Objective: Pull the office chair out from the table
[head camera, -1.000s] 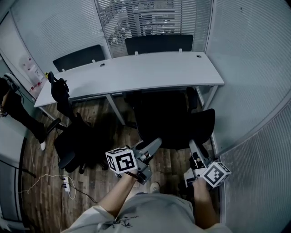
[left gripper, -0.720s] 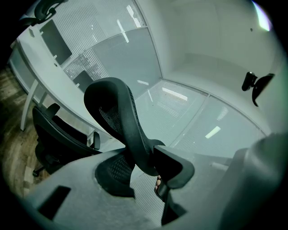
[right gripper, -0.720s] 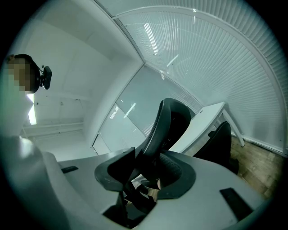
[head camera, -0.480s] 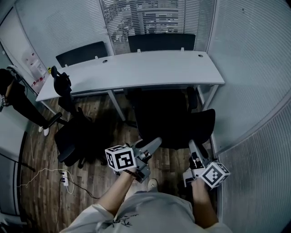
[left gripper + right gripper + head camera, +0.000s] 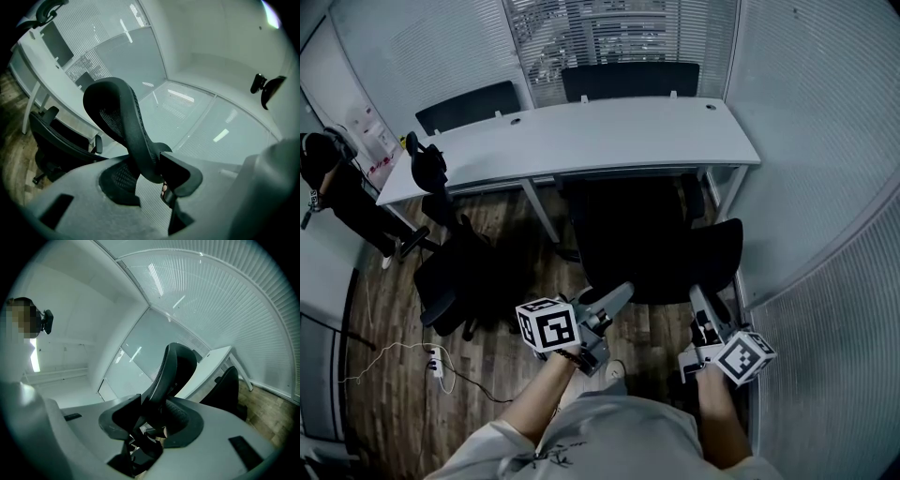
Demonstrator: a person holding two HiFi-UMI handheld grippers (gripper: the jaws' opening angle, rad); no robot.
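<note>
Both tongs (image 5: 614,298) (image 5: 701,306) on office chair backrest (image 5: 667,259)

Left hand-held gripper (image 5: 617,296) and right hand-held gripper (image 5: 700,304) point level, each clamped on the office chair (image 5: 649,246).

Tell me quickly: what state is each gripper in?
Left gripper: closed on the office chair backrest.
Right gripper: closed on the office chair backrest too.

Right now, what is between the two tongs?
The backrest of the office chair. In the head view, the left tongs and the right tongs grip its two edges.
</note>
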